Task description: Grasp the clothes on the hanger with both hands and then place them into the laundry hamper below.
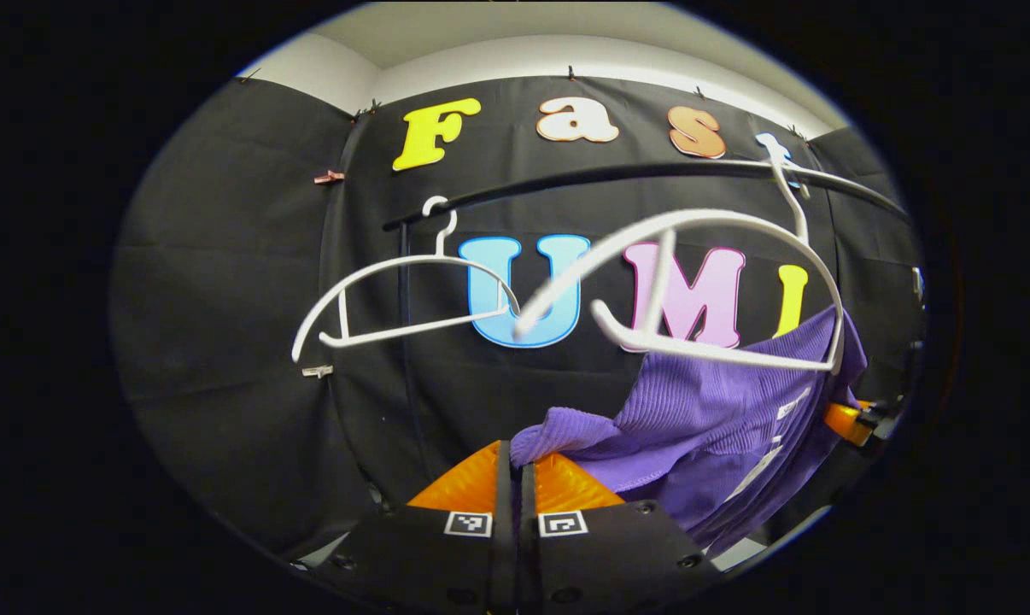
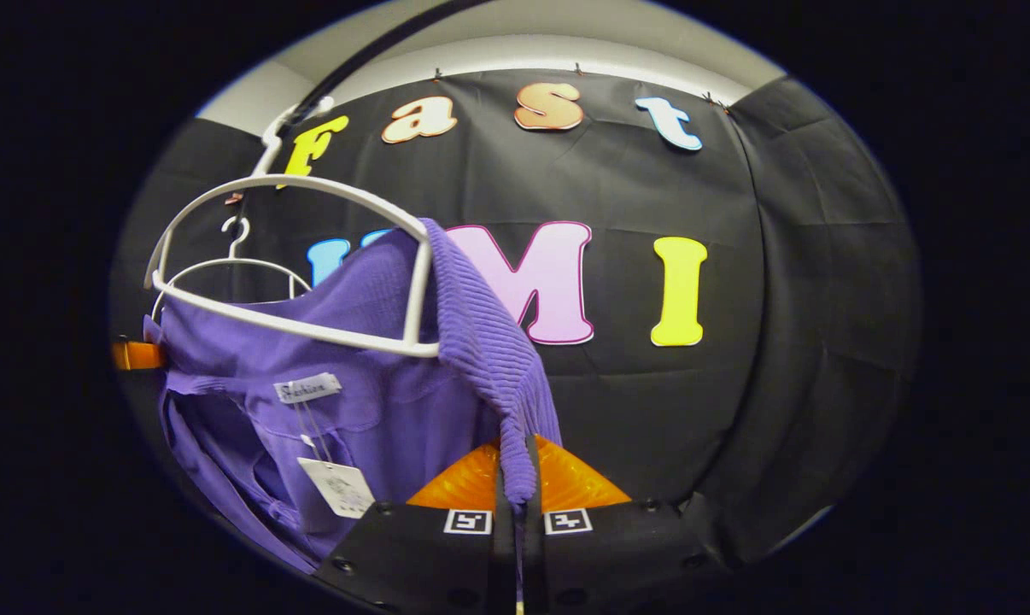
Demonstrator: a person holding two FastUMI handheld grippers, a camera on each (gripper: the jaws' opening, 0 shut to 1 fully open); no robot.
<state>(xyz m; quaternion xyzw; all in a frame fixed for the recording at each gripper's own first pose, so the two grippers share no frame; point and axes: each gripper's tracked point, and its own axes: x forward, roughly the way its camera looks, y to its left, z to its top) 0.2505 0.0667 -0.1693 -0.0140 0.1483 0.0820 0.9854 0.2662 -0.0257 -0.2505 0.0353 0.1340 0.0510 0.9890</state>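
Empty hanger [image 1: 404,295]: white, hangs on the rail [image 1: 634,175] at the left, a little apart from the other hanger.
Left gripper [image 1: 515,478]: orange fingers pressed together, pinching a corner of the shirt [image 1: 720,410] between them.
Shirt: purple; its right end hangs on the near white hanger [image 1: 694,282], the left part is pulled off toward the left gripper. A white tag [image 2: 337,485] dangles from it.
Right gripper [image 2: 517,478]: fingers squeezed on the shirt's ribbed edge [image 2: 489,342], which runs down from the hanger's right end.
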